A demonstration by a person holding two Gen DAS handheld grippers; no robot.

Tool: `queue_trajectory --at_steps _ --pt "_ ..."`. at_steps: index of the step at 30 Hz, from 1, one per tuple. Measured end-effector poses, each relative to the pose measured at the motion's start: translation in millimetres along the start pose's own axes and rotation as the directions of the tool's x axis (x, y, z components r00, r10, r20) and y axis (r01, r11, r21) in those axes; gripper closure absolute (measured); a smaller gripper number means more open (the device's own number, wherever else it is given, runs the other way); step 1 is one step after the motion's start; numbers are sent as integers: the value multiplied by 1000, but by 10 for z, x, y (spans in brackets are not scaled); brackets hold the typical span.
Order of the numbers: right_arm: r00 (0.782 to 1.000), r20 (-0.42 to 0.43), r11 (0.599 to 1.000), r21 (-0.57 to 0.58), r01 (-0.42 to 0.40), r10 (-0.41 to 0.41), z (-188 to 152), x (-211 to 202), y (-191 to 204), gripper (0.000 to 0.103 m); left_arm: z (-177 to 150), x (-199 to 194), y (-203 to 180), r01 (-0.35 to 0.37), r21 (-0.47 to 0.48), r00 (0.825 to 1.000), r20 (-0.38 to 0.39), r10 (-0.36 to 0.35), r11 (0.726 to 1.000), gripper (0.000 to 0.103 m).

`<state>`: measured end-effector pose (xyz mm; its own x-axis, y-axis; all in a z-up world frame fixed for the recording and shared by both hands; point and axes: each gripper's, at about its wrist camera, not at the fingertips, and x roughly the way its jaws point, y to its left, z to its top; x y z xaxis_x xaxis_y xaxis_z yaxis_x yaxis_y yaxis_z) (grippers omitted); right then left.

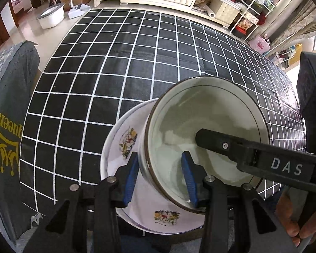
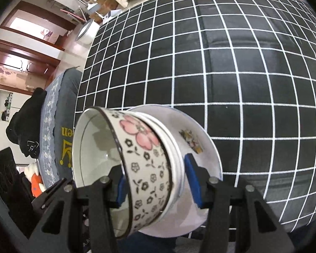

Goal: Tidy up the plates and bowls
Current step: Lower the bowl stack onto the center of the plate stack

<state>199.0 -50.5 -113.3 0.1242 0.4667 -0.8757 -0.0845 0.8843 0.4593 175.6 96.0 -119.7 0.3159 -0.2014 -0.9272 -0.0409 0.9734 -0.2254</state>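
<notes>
A bowl (image 2: pixel 143 154) with a pink flower and small black blossoms, white inside (image 1: pixel 210 122), stands tilted over a white plate (image 1: pixel 124 147) with flower prints, at the table's near edge. My left gripper (image 1: pixel 160 156) is shut on the bowl's near wall, one blue pad outside and one inside. My right gripper (image 2: pixel 155 168) grips the opposite wall the same way; in the left wrist view one of its fingers (image 1: pixel 221 145) reaches into the bowl from the right. A white band runs round the bowl's lower part. Whether the plate (image 2: pixel 202 143) rests on the cloth I cannot tell.
A black cloth with a white grid (image 1: pixel 115 73) covers the table. A grey chair cover with a yellow crown print (image 1: pixel 8 137) stands at the left edge, a dark chair back (image 1: pixel 311 88) at the right. A person's hand (image 1: pixel 295 221) shows at lower right.
</notes>
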Motion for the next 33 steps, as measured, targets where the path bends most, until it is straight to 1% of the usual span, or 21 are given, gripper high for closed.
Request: queue_trajectory --at_steps 6,10,13,16,19,20,22,26,29,31,33 --pt "999 3 999 -3 -33 33 -3 14 -53 50 -5 -14 22 7 1 1000 13 -7 1000 65" --pt "997 -8 997 -1 -71 71 -17 21 -144 51 8 -15 -31 -15 13 1000 12 15 1000 65" --pt "996 -1 996 -18 -85 85 -29 4 -168 51 17 -13 -32 -14 16 1000 13 14 1000 65" --pt "998 42 996 -78 -41 44 -49 -55 -119 52 20 -19 -3 3 13 1000 15 -3 1000 65" --pt "997 71 994 -106 -14 21 -54 -83 -122 52 21 -29 28 17 4 1000 22 -17 1000 63" --pt "997 78 994 -111 -10 19 -54 -91 -128 52 21 -32 30 16 4 1000 25 -16 1000 62" --pt "996 93 992 -124 -1 12 -58 -101 -130 52 20 -33 39 13 2 999 30 -13 1000 58" --pt "995 101 992 -128 -5 18 -64 -98 -155 52 23 -39 38 11 5 999 37 -12 1000 57" --pt "995 103 991 -131 8 6 -66 -93 -157 52 19 -59 31 6 4 999 46 -6 1000 55" --pt "994 108 990 -135 39 -24 -82 -114 -137 52 9 -84 30 1 -2 999 52 0 1000 54" --pt "990 133 986 -154 67 -47 -115 -164 -103 52 -13 -132 19 2 -1 998 64 -2 1000 53"
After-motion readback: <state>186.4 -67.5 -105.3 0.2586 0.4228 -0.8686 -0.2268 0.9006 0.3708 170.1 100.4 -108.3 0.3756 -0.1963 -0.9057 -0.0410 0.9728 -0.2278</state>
